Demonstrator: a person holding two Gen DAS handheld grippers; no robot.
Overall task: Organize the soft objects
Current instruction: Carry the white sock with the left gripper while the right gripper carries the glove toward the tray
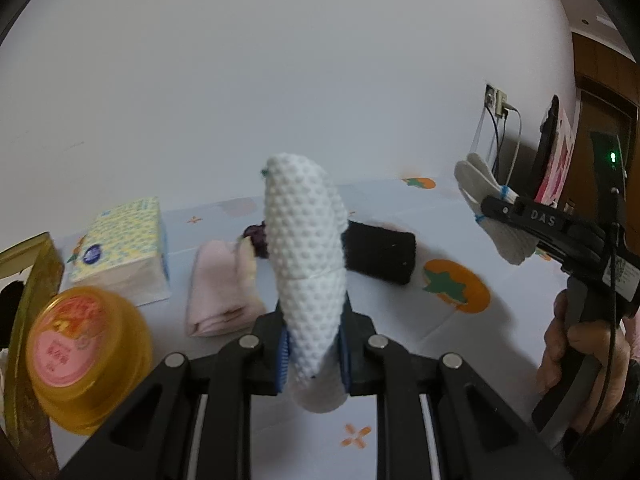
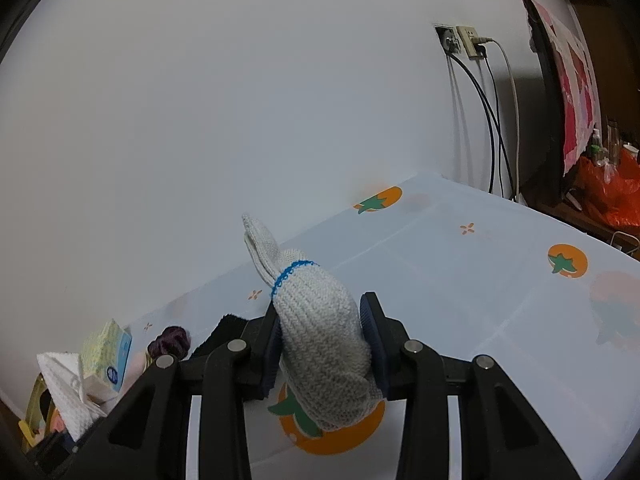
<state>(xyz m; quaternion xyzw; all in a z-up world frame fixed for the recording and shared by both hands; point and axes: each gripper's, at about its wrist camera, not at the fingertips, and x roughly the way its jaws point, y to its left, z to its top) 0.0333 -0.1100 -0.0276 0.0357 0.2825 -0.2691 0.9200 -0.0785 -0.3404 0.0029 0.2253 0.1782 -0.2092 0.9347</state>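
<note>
Soft, even indoor light is falling on both fisheye views; edges are curving into dark corners, and nearby objects are blurring slightly

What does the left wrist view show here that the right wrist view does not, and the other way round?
Only the left wrist view: the left gripper shut on a white dotted glove, a yellow plastic tub with a pink lid, and a folded pink cloth.

Only the right wrist view: a red plastic bag and the persimmon print at the cloth's far right.

Both: the right gripper shut on a grey knitted glove with blue trim, the yellow tissue pack, the black cloth, and the wall socket.
</note>
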